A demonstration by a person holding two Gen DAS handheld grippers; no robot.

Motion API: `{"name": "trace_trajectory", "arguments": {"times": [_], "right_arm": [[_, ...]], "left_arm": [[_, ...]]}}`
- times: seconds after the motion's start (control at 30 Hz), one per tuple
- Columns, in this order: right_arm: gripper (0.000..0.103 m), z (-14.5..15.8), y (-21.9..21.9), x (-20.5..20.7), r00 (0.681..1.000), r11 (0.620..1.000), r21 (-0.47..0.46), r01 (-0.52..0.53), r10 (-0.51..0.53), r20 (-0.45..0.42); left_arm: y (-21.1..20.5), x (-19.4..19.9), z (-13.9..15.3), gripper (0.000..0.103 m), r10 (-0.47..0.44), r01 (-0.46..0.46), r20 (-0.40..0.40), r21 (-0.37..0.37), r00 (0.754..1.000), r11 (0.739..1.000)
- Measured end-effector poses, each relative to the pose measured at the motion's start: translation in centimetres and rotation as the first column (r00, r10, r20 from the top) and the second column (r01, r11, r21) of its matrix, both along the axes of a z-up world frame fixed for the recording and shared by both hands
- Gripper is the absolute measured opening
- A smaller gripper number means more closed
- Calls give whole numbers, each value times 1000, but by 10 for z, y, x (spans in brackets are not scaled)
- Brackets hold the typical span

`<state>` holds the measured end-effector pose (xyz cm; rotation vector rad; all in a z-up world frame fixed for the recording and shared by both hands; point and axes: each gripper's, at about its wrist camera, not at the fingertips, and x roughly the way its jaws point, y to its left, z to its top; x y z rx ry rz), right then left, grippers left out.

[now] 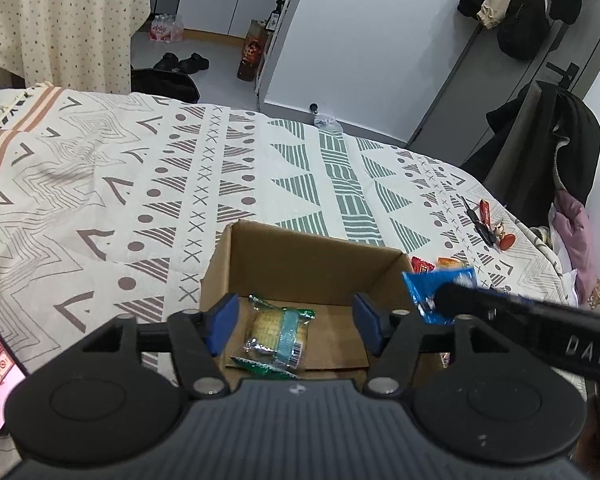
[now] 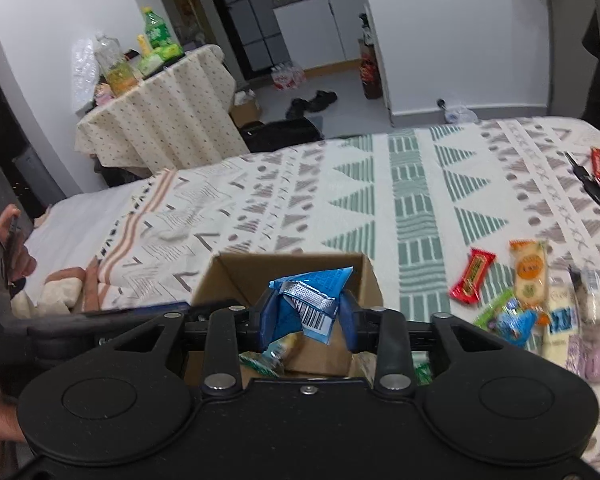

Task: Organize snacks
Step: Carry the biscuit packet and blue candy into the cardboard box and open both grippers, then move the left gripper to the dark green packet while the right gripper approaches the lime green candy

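Over the cardboard box (image 1: 300, 264), left to right: left gripper (image 1: 296, 322) hangs with fingers spread wide, holding nothing, a green-edged cracker pack (image 1: 276, 338) lying on the box floor below it. Right gripper (image 2: 306, 316) is clamped on a crumpled blue packet (image 2: 304, 304), above the box opening near its right wall. Judgement: step in hand is the drop. Centre the packet over the opening, lower past the rim, then let go. Keep both tools from bumping. Loose snacks (image 2: 528, 268) wait on the bedspread (image 2: 380, 200) right of the box.
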<state>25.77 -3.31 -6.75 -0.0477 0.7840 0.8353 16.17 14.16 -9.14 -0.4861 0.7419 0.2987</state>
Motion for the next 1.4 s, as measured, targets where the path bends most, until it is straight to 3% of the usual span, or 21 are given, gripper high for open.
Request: {"name": "trace_trajectory", "arguments": {"times": [0.07, 0.27, 0.63, 0.77, 1.17, 1.4], "right_arm": [[49, 3, -1, 1, 1000, 1000, -2, 1, -1, 24], [53, 7, -26, 6, 999, 999, -8, 46, -46, 21], [68, 5, -81, -2, 991, 990, -53, 133, -133, 10], [78, 9, -103, -6, 984, 983, -47, 175, -175, 12], [80, 12, -152, -10, 970, 969, -57, 242, -242, -2], [76, 9, -178, -9, 966, 964, -79, 252, -255, -30]], "left_arm": [[-2, -1, 2, 75, 0, 0, -2, 9, 1000, 1000], [-7, -4, 6, 88, 7, -7, -13, 12, 1000, 1000], [-34, -2, 15, 91, -51, 52, -27, 10, 998, 999], [-51, -1, 20, 92, -92, 93, -28, 28, 995, 995], [-102, 11, 33, 92, -208, 208, -10, 22, 978, 978], [-133, 22, 37, 91, -278, 279, -16, 63, 960, 958]]}}
